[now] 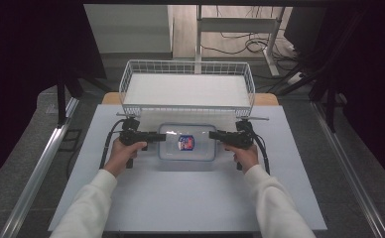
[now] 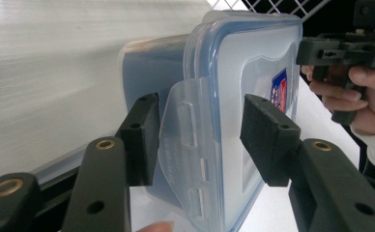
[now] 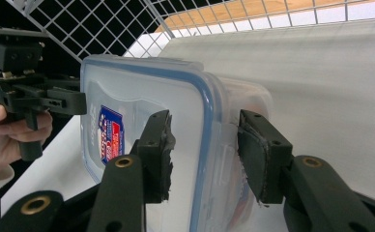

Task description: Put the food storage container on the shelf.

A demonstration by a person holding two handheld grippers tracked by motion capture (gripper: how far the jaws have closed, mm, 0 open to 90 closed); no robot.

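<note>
Fingers of left gripper [image 2: 195,140] clamped on the end latch of the clear rectangular plastic lidded container [image 1: 186,142], mid white tabletop [image 1: 190,198]; right gripper [image 3: 205,159] fingers straddle the opposite end, contact unclear. Looks light, rigid, slippery; grip the end flaps.

A pale grey tabletop [image 1: 180,198] fills the lower middle of the frame. On it, at centre, lies a clear lidded container [image 1: 186,142]. Behind that, toward the top, stands a white wire basket [image 1: 187,69].

Dim, dark-edged high view; bright glare on white table [image 1: 190,198].
</note>
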